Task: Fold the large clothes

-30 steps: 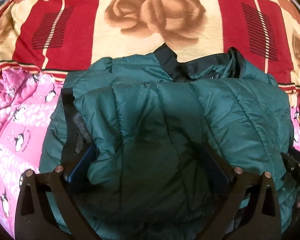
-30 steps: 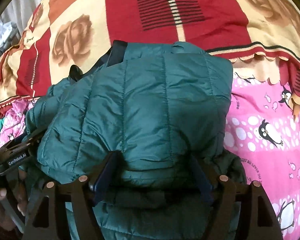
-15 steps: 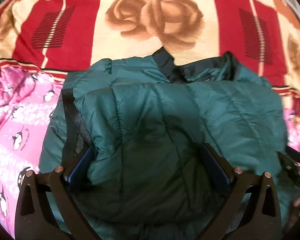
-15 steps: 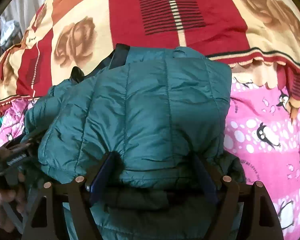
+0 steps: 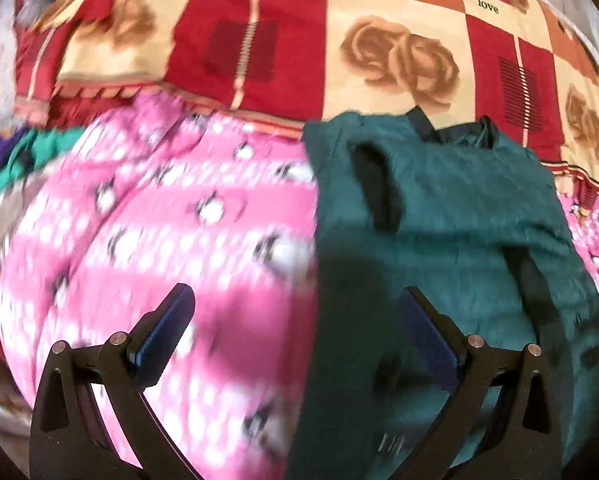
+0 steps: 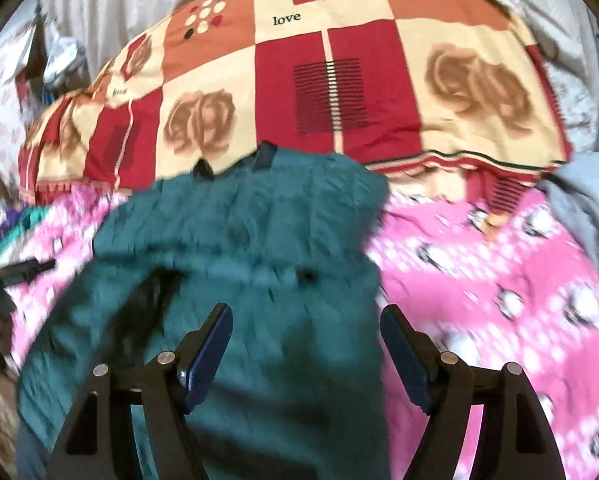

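On the left, the left gripper [image 5: 295, 332] is being held above the pink blanket [image 5: 159, 220] – jaws apart, nothing between them. The green jacket [image 6: 259, 240] is lying folded in the middle. The right gripper [image 6: 305, 340] is closing a little, gripping nothing. Folding is looking nearly done.

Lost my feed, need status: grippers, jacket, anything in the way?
Left gripper open, empty. Right gripper closing slightly, gripping nothing. Jacket folded on pink blanket. Nothing in the way.

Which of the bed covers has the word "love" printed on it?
The red-and-cream checked blanket with brown roses, farther back; the pink penguin blanket under the green jacket shows only penguins and dots.
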The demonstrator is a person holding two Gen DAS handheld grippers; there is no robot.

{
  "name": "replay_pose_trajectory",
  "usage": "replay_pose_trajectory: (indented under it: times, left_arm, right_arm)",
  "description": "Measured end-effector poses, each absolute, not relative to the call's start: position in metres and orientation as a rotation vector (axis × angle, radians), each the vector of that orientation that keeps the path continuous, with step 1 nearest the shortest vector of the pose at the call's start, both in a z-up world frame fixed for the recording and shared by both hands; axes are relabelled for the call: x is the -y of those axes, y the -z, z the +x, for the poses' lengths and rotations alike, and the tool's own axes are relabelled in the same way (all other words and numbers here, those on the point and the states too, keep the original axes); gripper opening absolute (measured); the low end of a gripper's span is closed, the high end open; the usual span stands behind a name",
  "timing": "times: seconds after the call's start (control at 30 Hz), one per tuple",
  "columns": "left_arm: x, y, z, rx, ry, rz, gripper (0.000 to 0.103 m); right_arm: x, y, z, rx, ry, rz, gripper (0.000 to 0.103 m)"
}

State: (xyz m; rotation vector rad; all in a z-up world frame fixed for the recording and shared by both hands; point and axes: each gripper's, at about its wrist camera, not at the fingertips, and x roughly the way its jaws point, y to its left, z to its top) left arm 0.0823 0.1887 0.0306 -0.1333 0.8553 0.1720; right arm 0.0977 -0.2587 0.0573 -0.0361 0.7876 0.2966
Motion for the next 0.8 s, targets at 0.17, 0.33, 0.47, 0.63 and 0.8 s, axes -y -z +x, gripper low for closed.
replay_pose_trajectory:
  times: [0.17,0.33,0.47,0.63,0.8]
  left_arm:
    - [-0.192,-0.008,0.025,-0.884,-0.136,-0.177,0.102]
    - [-0.185,0.015,-0.002,-0.937,-0.062,-0.238,0.102]
    - [-0.178,0.03,-0.01,-0.973,0.004,-0.249,0.102]
    - [-0.168,0.033,-0.02,-0.98,0.066,-0.214,0.102]
    - [-0.158,0.036,-0.031,-0.987,0.206,-0.216,0.102]
  right_arm:
    - [0.288,-0.047,0.041,-0.771,-0.267,-0.078,0.075]
    - [0.311,-0.031,0.012,-0.805,-0.33,0.021,0.075]
    - [0.328,-0.004,0.003,-0.882,-0.333,0.115,0.075]
    - [0.34,0.029,-0.004,-0.952,-0.387,0.276,0.075]
    - [0.336,0.029,-0.011,-0.941,-0.56,0.405,0.066]
